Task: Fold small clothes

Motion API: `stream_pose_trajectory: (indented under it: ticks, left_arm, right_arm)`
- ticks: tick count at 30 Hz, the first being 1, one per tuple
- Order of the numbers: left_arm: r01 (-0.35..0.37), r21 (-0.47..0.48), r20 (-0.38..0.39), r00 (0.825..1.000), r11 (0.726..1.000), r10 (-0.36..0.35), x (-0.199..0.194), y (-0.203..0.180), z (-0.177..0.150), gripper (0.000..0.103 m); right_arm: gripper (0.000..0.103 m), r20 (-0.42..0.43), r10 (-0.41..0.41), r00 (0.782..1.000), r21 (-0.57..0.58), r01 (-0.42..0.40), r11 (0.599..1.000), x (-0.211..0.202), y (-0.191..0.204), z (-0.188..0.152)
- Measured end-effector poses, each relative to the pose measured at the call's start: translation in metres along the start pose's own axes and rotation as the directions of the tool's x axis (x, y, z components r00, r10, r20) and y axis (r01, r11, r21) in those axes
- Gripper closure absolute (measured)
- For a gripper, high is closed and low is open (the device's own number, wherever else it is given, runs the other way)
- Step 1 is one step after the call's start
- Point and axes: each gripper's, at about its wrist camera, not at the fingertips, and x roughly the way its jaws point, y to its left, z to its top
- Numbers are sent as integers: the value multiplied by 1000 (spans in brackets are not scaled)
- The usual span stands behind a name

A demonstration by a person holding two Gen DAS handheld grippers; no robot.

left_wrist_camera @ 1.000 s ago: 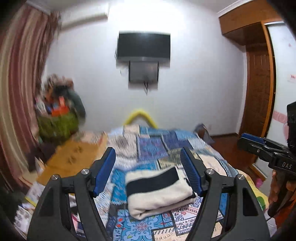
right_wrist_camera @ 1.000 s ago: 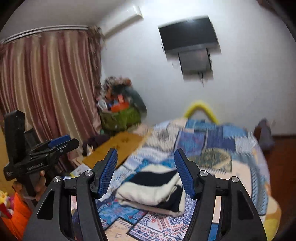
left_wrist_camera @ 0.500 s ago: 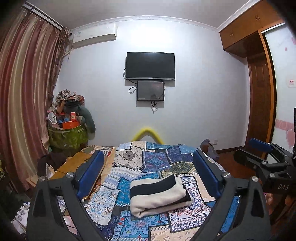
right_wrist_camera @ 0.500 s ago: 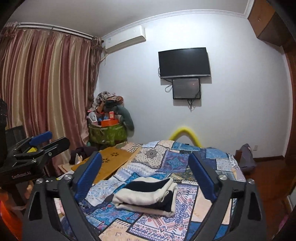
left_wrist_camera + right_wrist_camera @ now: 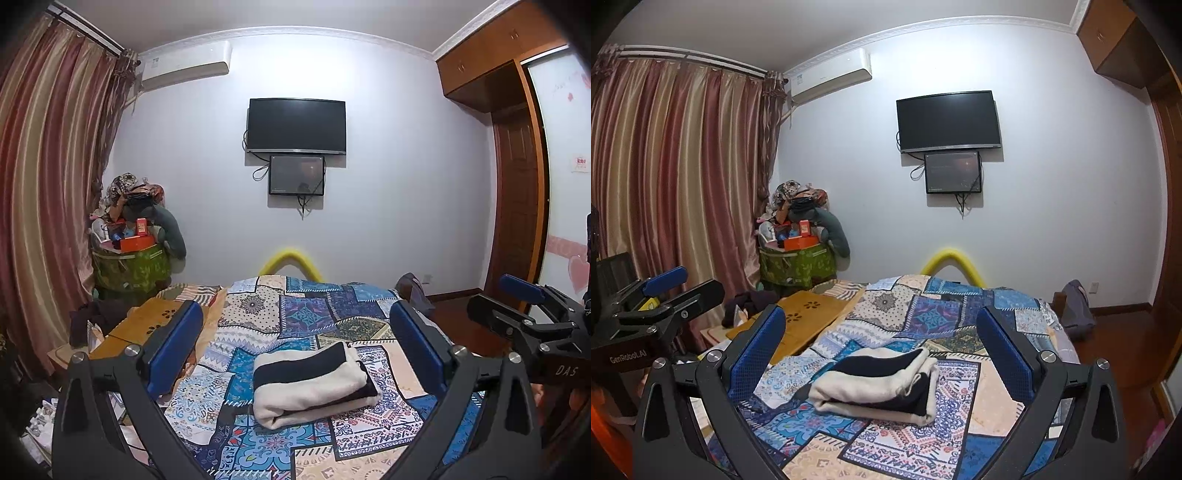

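A cream and black garment [image 5: 314,384] lies folded into a thick bundle on the patchwork bed cover [image 5: 295,317]; it also shows in the right wrist view [image 5: 879,387]. My left gripper [image 5: 295,343] is open and empty, held above the near end of the bed with the bundle between and beyond its blue pads [image 5: 173,347]. My right gripper [image 5: 881,343] is open and empty, in the same stance to the right. Each gripper shows from the side in the other's view, the right one [image 5: 517,302] and the left one [image 5: 665,291].
A wooden lap table [image 5: 798,321] lies at the bed's left edge. A green bag piled with clutter [image 5: 129,258] stands by striped curtains [image 5: 676,184]. A TV [image 5: 295,125] hangs on the far wall. A wooden door [image 5: 517,206] and a bag [image 5: 1075,310] are right.
Both grippers opened wide, then pulled up and back from the folded garment, which stays on the bed. The views have steadied and levelled.
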Motion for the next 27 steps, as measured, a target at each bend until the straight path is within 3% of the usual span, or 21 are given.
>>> stream_pose_trajectory:
  ticks: [27]
  left_arm:
    - [31, 5, -19, 999, 1000, -31, 7, -1, -5, 0]
  right_arm:
    - [0, -15, -12, 1000, 10, 13, 1000, -3, -1, -1]
